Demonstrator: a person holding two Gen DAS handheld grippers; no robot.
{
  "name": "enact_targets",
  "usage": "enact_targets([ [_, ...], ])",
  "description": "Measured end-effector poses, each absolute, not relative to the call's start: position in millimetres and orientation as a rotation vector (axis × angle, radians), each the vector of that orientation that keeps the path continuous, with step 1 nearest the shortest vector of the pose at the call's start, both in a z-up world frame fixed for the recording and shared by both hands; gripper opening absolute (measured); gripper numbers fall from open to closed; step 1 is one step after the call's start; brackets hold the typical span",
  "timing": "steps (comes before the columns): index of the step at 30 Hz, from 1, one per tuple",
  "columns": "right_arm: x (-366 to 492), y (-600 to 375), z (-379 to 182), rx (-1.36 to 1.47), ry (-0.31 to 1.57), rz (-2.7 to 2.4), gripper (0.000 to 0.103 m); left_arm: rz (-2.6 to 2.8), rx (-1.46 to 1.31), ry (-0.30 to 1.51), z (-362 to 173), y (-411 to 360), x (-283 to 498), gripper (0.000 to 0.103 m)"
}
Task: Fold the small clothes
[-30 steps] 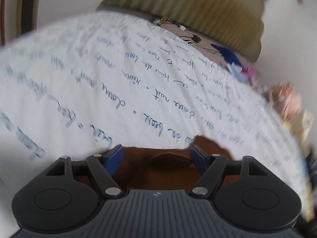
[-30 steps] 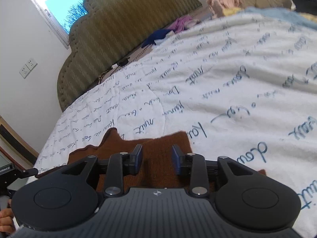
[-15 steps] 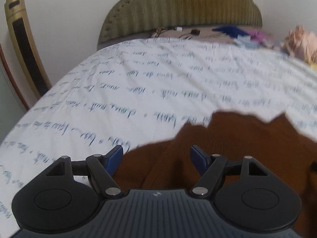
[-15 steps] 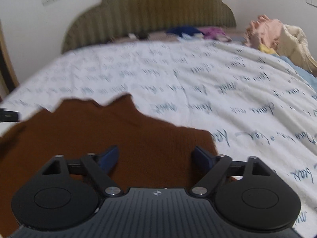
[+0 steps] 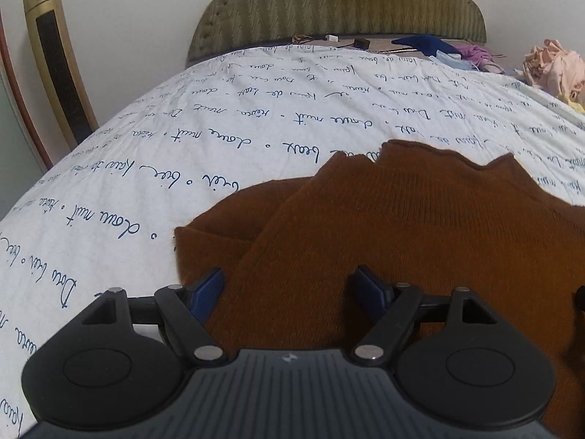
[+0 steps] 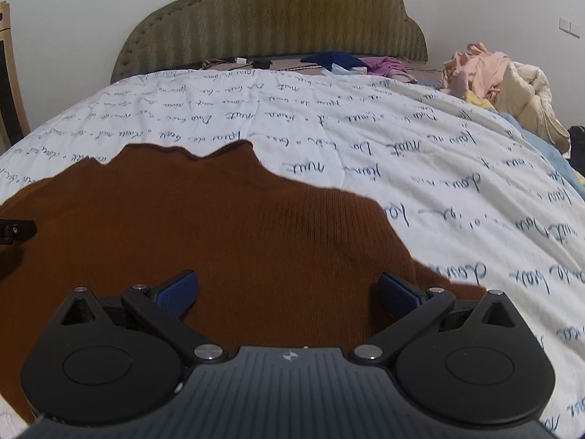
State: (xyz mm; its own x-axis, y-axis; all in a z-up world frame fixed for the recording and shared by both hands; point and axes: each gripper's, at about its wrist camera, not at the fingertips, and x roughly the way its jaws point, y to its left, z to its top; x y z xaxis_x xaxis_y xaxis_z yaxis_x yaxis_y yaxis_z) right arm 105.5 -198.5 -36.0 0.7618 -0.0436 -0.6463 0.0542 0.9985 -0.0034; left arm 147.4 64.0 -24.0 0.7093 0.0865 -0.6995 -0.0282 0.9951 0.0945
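Observation:
A brown knit sweater lies spread flat on the bed, its wavy collar edge toward the headboard. My left gripper hovers over its left part, where a sleeve layer shows beside the body. Its jaws are opening and the blue pads press on nothing. In the right wrist view the sweater fills the lower left. My right gripper is over the sweater's right part. Its jaws are opening very wide, with only flat fabric below them. A black piece of the left gripper shows at the left edge.
The bed is covered by a white quilt with blue script. A green headboard stands behind it. Blue and purple clothes lie by the headboard. A pile of pink and cream clothes sits far right. A gold tower appliance stands left.
Both grippers rolled level and moved across the bed. The right jaws spread from narrow to wide. The sweater now lies flat and more of it shows. The left jaws widened slightly.

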Motion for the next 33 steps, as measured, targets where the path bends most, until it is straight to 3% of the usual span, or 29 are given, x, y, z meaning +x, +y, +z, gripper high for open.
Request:
enact_targets([
  [12, 89, -203, -48, 0.016, 0.675, -0.030, 0.103, 0.061, 0.110, 0.770, -29, 65, 137, 0.085],
  [33, 75, -200, -53, -0.013, 0.612, -0.045, 0.103, -0.033, 0.046, 0.766, -30, 104, 82, 0.086],
])
